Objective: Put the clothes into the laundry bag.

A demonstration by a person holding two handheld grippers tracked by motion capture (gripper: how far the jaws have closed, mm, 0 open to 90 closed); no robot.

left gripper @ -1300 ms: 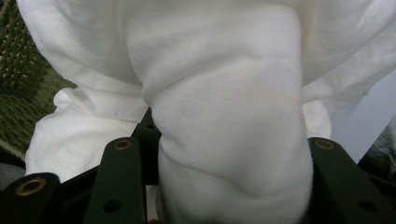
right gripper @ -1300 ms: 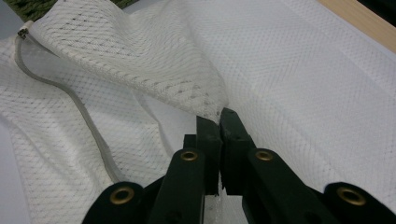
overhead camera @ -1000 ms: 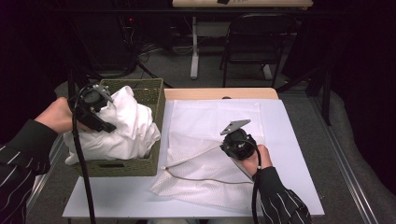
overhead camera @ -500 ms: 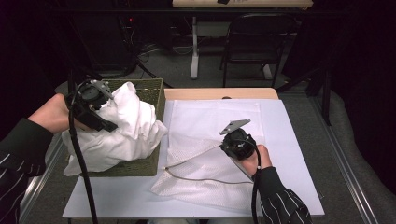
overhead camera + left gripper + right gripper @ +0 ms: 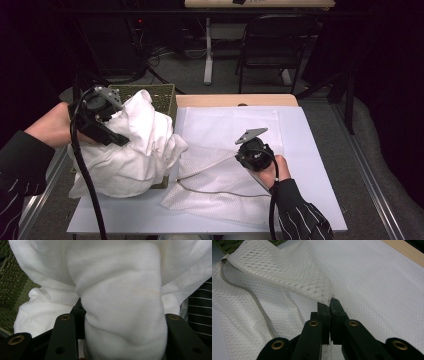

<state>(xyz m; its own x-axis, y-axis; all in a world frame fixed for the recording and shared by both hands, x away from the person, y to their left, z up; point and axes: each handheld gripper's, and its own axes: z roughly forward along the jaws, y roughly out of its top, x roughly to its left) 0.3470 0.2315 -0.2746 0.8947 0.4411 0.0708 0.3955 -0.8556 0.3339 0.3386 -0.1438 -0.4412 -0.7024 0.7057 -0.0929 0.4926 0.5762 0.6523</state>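
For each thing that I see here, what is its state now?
white cloth: bunched, lifted, hanging over the basket's front
green basket: upright
mesh bag: flat on table, mouth edge lifted
left gripper: shut on white cloth
right gripper: shut on mesh bag

left gripper (image 5: pixel 125 340) | black fingers (image 5: pixel 62 337) spread wide around a thick fold of soft white cloth (image 5: pixel 120 300) | cloth bulges between and above the fingers | green woven basket wall (image 5: pixel 10 282) left of fingers | dark striped sleeve (image 5: pixel 200 312) right of fingers
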